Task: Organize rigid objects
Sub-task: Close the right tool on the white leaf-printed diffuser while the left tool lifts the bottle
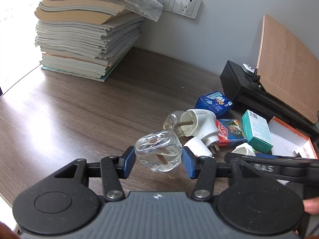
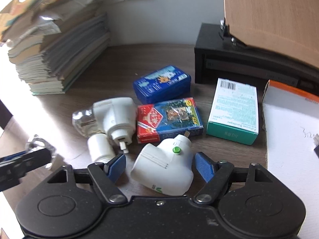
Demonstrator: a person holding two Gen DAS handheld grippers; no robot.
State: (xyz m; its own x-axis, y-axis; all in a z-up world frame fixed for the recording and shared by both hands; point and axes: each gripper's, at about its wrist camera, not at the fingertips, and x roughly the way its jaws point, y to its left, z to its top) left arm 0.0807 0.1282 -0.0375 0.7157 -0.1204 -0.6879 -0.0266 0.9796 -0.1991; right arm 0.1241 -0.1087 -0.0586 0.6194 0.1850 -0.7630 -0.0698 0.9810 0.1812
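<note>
So on my left gripper [image 1: 158,162] I've got the clear refill bottle [image 1: 158,151] pinched between both blue pads, tipped over with its cap end pointing down toward the camera and lifted clear of the desk. My right gripper [image 2: 160,166] is spread wide around the white plug-in heater with the green button [image 2: 165,167], which lies on the desk between the pads with a gap on each side, so nothing is gripped there. Just past it sits a white cap [image 2: 100,149], and touching that is a 2nd white heater [image 2: 115,115] on its side with a clear bottle screwed in. Beyond those are 3 boxes: a red and blue card pack [image 2: 169,119], a blue plastic case [image 2: 162,83] behind it, and a teal bandage box [image 2: 233,111] off to the right. An orange-rimmed open box [image 2: 287,93] is at the far right edge. Everything's on a dark wood-grain desk [image 1: 79,109] against a pale wall [image 1: 219,29] with white sockets [image 1: 187,6]. There's a tall stack of books and papers [image 1: 83,39] back left, plus a black stand [image 2: 229,59] holding a tilted wooden board [image 2: 273,14] back right.
</note>
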